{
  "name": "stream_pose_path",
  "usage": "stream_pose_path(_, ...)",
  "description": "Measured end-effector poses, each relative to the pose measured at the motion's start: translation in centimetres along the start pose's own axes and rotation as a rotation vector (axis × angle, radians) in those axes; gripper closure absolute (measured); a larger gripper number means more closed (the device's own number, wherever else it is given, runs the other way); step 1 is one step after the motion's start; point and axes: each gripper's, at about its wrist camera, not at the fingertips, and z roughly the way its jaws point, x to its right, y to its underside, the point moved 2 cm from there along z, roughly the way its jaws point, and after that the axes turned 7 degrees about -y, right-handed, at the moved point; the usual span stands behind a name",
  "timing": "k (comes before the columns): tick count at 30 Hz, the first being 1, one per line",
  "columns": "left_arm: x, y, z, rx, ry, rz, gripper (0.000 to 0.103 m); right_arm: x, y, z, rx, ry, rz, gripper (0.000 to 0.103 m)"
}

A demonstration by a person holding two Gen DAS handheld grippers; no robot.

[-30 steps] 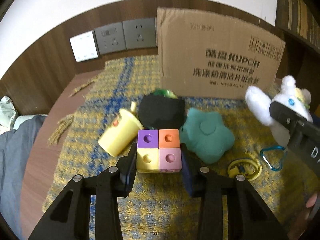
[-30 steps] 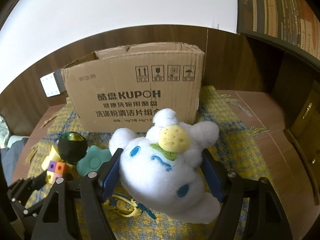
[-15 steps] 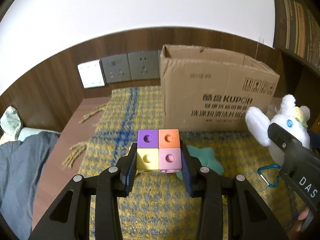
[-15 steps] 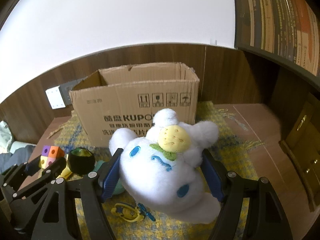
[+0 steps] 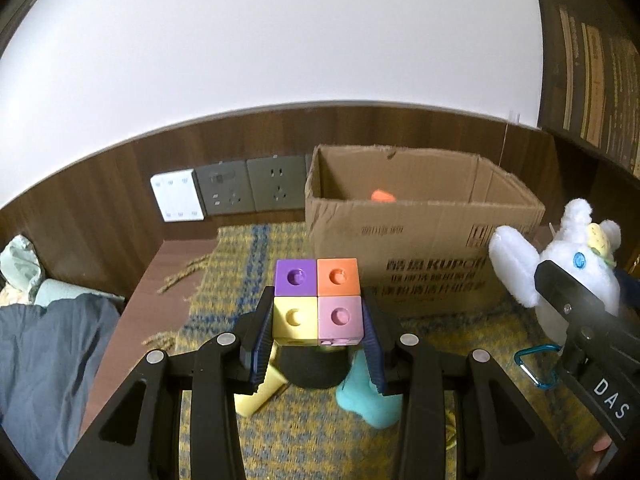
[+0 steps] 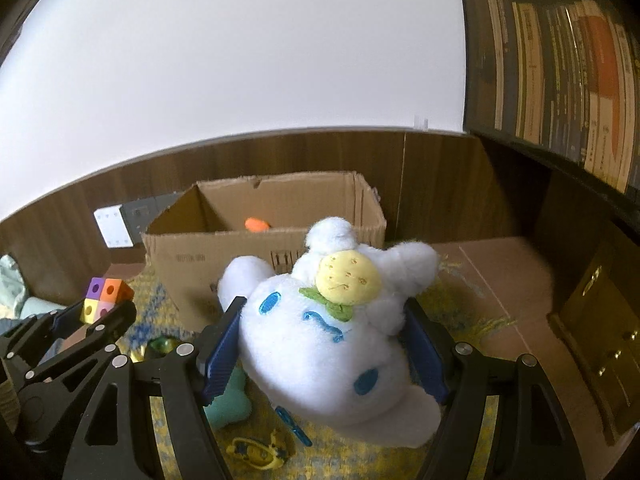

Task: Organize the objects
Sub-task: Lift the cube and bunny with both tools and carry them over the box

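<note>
Jaws of my left gripper [image 5: 318, 346] are clamping a block of four plastic cubes, purple, orange, yellow and pink [image 5: 318, 300], holding it in the air. My right gripper [image 6: 320, 356] is squeezing a white plush toy with blue eyes [image 6: 332, 332] between its blue pads, jaws partly apart. Below are lying a teal star-shaped cushion [image 5: 370, 398] and a yellow woven cloth [image 5: 436, 452] on the table. Beyond is standing an open brown cardboard box [image 5: 420, 248] with something orange inside.

Right gripper [image 6: 320, 354] clamps white plush toy [image 6: 332, 344].
</note>
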Motion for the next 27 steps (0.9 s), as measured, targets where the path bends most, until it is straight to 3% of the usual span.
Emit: stream_pose_path(27, 0.1, -8.2, 1.8, 0.116, 0.032, -0.027, 0.064, -0.8, -7.5, 1.7, 0.083, -0.007, -0.028, 0.029)
